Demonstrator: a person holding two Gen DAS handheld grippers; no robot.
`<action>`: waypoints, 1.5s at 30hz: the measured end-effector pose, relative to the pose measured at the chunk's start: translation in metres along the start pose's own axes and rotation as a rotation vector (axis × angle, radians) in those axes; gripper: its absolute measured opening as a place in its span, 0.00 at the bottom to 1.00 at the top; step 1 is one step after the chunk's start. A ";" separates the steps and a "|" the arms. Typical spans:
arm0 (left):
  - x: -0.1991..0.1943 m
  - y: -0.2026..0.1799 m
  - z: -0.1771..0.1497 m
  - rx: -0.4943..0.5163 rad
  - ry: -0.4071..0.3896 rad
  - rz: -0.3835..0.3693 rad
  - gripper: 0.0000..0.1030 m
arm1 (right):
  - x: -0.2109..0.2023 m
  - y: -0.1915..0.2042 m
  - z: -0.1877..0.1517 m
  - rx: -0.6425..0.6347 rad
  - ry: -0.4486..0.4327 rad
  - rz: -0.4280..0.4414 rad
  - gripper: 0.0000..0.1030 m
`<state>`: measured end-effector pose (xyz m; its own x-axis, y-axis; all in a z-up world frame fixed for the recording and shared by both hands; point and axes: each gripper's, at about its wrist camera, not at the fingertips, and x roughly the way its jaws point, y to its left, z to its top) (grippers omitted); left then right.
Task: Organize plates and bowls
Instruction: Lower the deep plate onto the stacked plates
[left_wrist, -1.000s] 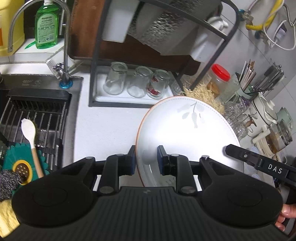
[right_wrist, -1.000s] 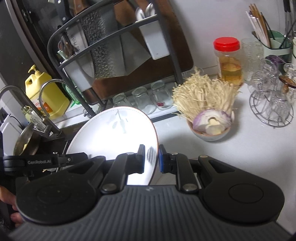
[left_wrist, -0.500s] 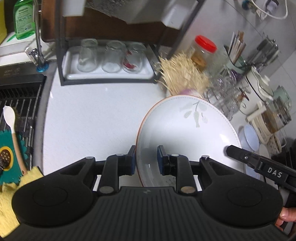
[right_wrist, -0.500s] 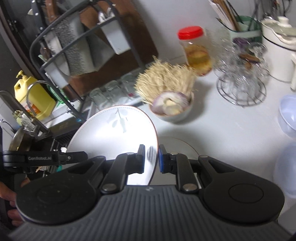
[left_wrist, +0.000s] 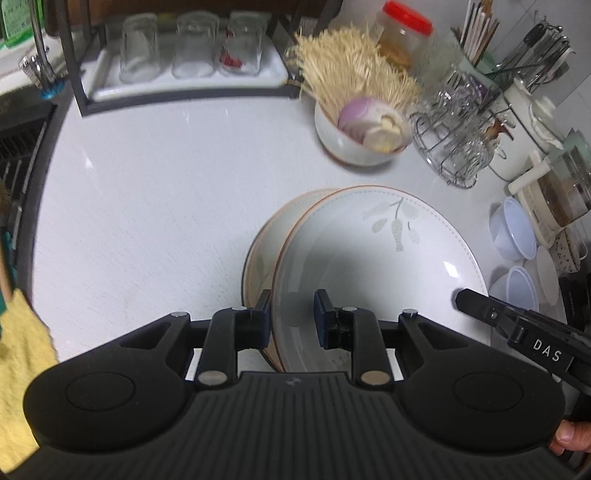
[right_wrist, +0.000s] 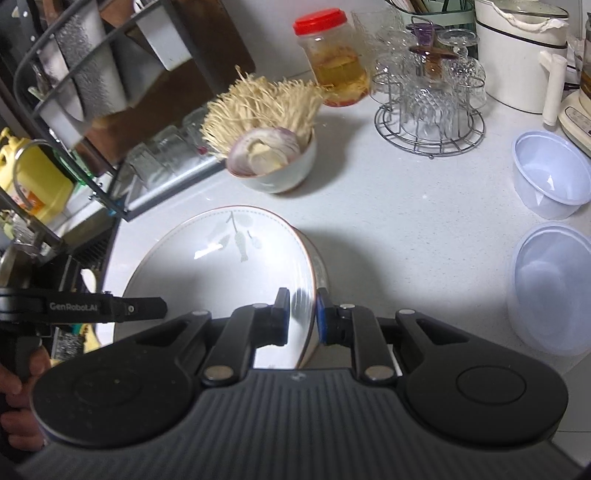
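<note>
A white plate with a leaf print and an orange rim (left_wrist: 380, 258) is held between both grippers. My left gripper (left_wrist: 291, 317) is shut on its left edge and my right gripper (right_wrist: 298, 314) is shut on its right edge (right_wrist: 229, 266). The plate hangs just above a second, similar plate (left_wrist: 273, 236) that lies on the white counter, offset a little to the right of it. The lower plate's edge also shows in the right wrist view (right_wrist: 319, 266).
A bowl with onion and enoki mushrooms (left_wrist: 360, 136) stands behind the plates. A wire rack of glasses (right_wrist: 428, 110), a red-lidded jar (right_wrist: 332, 62) and clear plastic bowls (right_wrist: 550, 173) are to the right. A dish rack with upturned glasses (left_wrist: 184, 48) and the sink (left_wrist: 18, 147) are to the left.
Both grippers have carried the plate away from the sink side, rightward and down over the counter. It now hangs over the second plate.
</note>
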<state>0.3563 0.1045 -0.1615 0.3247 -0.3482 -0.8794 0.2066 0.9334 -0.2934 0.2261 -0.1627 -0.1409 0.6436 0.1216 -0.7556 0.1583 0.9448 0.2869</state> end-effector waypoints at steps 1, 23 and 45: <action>0.004 0.000 0.000 -0.006 0.008 -0.005 0.26 | 0.002 -0.002 0.000 0.005 -0.002 -0.005 0.17; 0.035 0.011 0.017 -0.081 0.092 -0.030 0.27 | 0.035 -0.012 0.004 0.006 -0.002 -0.039 0.14; 0.016 0.026 0.031 -0.084 0.199 -0.087 0.33 | 0.052 0.004 0.004 -0.076 0.007 -0.079 0.15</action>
<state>0.3953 0.1208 -0.1721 0.1186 -0.4116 -0.9036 0.1458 0.9074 -0.3942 0.2638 -0.1536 -0.1767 0.6261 0.0475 -0.7783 0.1507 0.9720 0.1805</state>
